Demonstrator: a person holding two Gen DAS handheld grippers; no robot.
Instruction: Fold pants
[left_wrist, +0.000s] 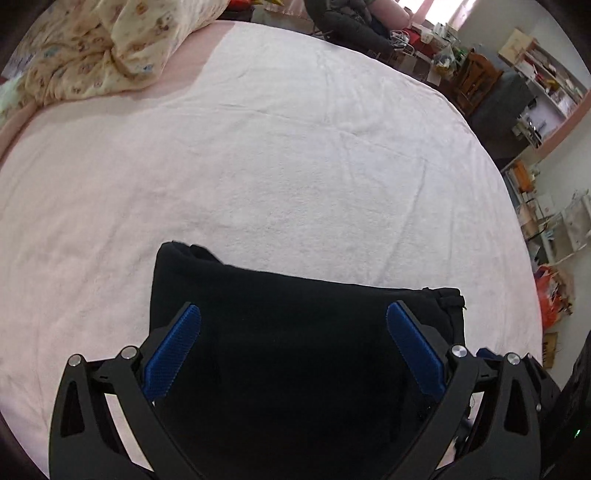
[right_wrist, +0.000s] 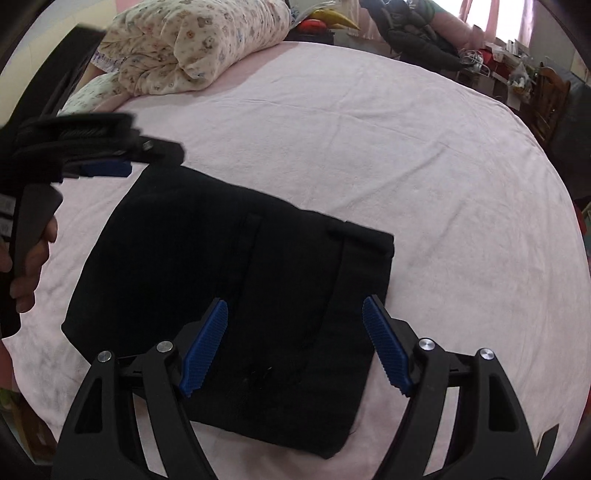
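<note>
- Pink sheet covers the bed, and one pair of black pants lies on it as a compact rectangular bundle, already folded down by the look of it; everything below is placed against that bundle.
- Far left of the pants and beyond them, one rumpled printed quilt sits at the head of the bed, well apart from the bundle.
- At the pants' far-left corner, the left gripper hovers side-on in the right wrist view; its own camera shows its blue pads spread wide over the cloth with nothing between them.
- Over the pants' near edge, the right gripper hangs with both pads wide apart too, holding nothing; whether either gripper touches the fabric I cannot tell.
- Right of the pants the sheet is bare, and past the bed's edge stand cluttered shelves.
- Count: two grippers, four blue pads, one pair of pants, one quilt.
- Risk, as I judge it: a pad closing on only the top layer would peel the bundle open, since the stacked layers lie loose on one another.
- A second risk: the soft sheet could bunch under the pants and be pinched along with them, dragging the fold askew.
</note>
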